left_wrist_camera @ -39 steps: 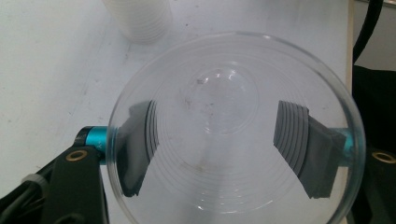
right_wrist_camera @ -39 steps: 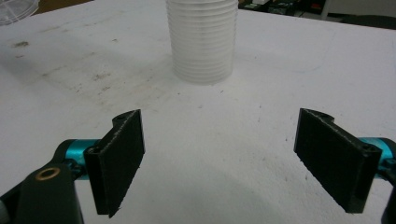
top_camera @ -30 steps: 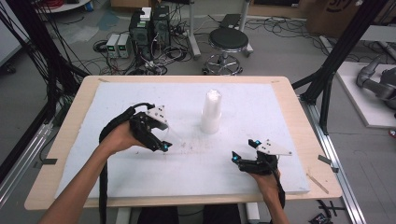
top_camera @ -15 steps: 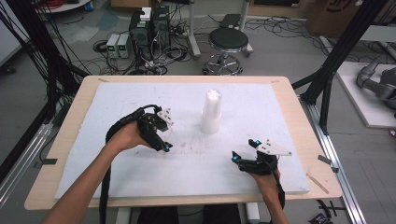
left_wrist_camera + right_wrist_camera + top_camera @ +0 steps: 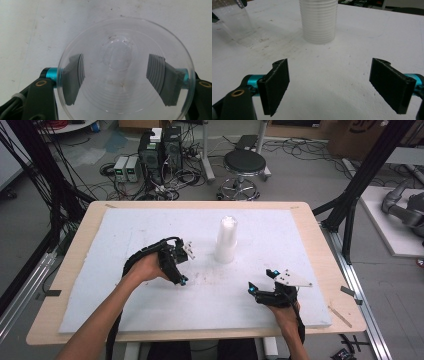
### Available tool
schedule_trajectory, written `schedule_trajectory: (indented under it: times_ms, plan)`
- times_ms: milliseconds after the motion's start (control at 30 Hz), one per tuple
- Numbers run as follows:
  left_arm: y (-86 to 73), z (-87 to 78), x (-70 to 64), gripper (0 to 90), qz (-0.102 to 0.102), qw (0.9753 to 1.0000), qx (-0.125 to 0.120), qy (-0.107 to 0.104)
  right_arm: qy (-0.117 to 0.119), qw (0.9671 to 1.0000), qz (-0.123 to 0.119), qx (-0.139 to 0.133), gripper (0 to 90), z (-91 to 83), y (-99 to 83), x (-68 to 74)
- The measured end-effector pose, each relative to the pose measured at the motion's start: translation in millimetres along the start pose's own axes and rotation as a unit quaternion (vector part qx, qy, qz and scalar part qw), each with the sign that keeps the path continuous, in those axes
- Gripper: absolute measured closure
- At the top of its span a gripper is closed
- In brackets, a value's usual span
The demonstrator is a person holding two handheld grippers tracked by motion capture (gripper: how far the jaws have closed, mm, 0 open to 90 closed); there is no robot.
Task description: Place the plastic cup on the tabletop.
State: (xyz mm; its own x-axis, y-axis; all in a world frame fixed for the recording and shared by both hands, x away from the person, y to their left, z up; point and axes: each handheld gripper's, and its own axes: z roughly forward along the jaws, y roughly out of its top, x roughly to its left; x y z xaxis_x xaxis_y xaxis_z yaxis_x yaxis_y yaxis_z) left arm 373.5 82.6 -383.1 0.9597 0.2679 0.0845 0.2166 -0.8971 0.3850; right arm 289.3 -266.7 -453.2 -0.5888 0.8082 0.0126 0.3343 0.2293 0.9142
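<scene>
Since a second ago the left gripper (image 5: 178, 265) has slid toward three o'clock and now sits nearer the stack (image 5: 226, 240), while the right gripper (image 5: 263, 281) has kept its place at about five o'clock on the pad.

A single clear cup (image 5: 125, 70) is clamped between the left jaws. In the left gripper view I look straight down its mouth; the ribbed grey pads (image 5: 156, 75) press its wall from both sides, and the white pad shows through its base. From the right gripper view the same cup (image 5: 235, 21) hangs tilted at about ten o'clock from the stack (image 5: 319, 21), apart from it.

My reading is that this cup was taken off the stack, or is being carried back to it; which one I cannot tell. Either way, the next move calls for a gentle grip and a level carry, since thin plastic like this buckles easily.

The cup is thin, glassy, round and tapered, with faint rings down its wall. Cups in the stack are nested mouth-down into a ribbed, milky column. It stands just past the centre of the foam pad (image 5: 310, 245), which is white, matte and speckled with crumbs. Right jaws stand wide apart over bare pad, holding nothing. Under the pad lies a pale wooden table (image 5: 322, 240).
</scene>
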Motion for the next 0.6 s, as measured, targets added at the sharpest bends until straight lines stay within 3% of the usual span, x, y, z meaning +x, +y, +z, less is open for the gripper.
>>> schedule_trajectory:
  times_ms: [100,600]
  plan:
    - [3.2,5.0,-0.8,30.2,0.001,1.0000,0.007,0.000,0.000,1.0000,0.000,0.000,16.5,0.1,0.0,-0.1]
    - [16.2,16.0,-1.5,29.7,0.004,1.0000,-0.005,0.001,0.000,1.0000,0.001,0.000,16.5,-0.1,-0.1,0.0]
